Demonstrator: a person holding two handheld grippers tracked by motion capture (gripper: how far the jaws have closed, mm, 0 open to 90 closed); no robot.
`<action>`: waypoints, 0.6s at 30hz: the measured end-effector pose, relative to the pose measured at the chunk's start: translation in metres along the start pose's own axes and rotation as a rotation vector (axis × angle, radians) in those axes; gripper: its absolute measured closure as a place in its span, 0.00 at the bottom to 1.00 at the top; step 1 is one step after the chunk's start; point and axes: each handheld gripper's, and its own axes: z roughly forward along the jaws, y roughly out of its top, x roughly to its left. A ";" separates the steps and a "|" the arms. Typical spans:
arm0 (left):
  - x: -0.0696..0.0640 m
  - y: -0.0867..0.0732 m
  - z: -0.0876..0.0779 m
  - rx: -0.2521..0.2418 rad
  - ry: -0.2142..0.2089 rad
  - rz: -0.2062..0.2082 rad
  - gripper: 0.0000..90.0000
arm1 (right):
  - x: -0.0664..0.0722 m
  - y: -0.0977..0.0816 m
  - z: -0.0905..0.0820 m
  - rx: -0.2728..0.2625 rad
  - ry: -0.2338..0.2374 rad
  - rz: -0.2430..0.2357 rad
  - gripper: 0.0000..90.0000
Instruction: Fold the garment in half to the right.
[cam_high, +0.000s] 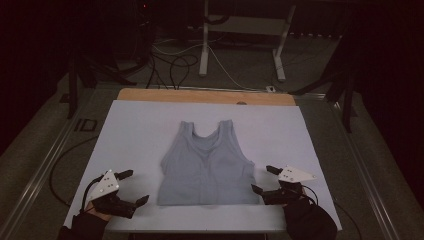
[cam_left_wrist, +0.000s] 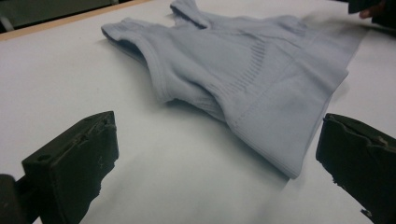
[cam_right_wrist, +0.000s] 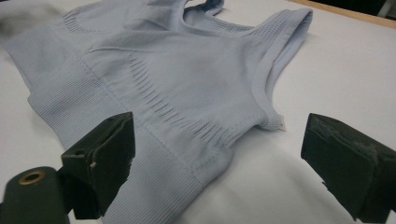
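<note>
A pale blue sleeveless knit top (cam_high: 206, 165) lies flat on the white board (cam_high: 135, 130), straps toward the far edge, hem toward me. My left gripper (cam_high: 134, 187) rests open at the near left, a little left of the hem's corner, nothing between its jaws. In the left gripper view the top (cam_left_wrist: 252, 74) lies ahead, its hem corner near the right jaw. My right gripper (cam_high: 265, 179) stands open at the top's near right corner. In the right gripper view the top (cam_right_wrist: 173, 79) spreads ahead, and the hem band runs under the left jaw without being pinched.
The white board lies on a wooden table whose bare strip (cam_high: 200, 95) shows at the far edge. Beyond it, cables (cam_high: 175, 65) and white desk legs (cam_high: 204, 45) stand on the dark floor. Metal rails (cam_high: 40, 170) run along both sides.
</note>
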 end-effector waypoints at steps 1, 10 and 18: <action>0.000 0.000 0.000 0.000 0.000 0.005 0.01 | 0.000 0.000 0.000 0.000 0.000 0.000 0.11; 0.000 0.000 0.002 0.011 -0.008 -0.001 0.01 | 0.002 0.000 0.001 0.016 0.000 -0.018 0.11; 0.000 0.002 0.003 0.005 -0.010 0.004 0.01 | 0.004 0.000 0.003 0.025 0.009 -0.026 0.11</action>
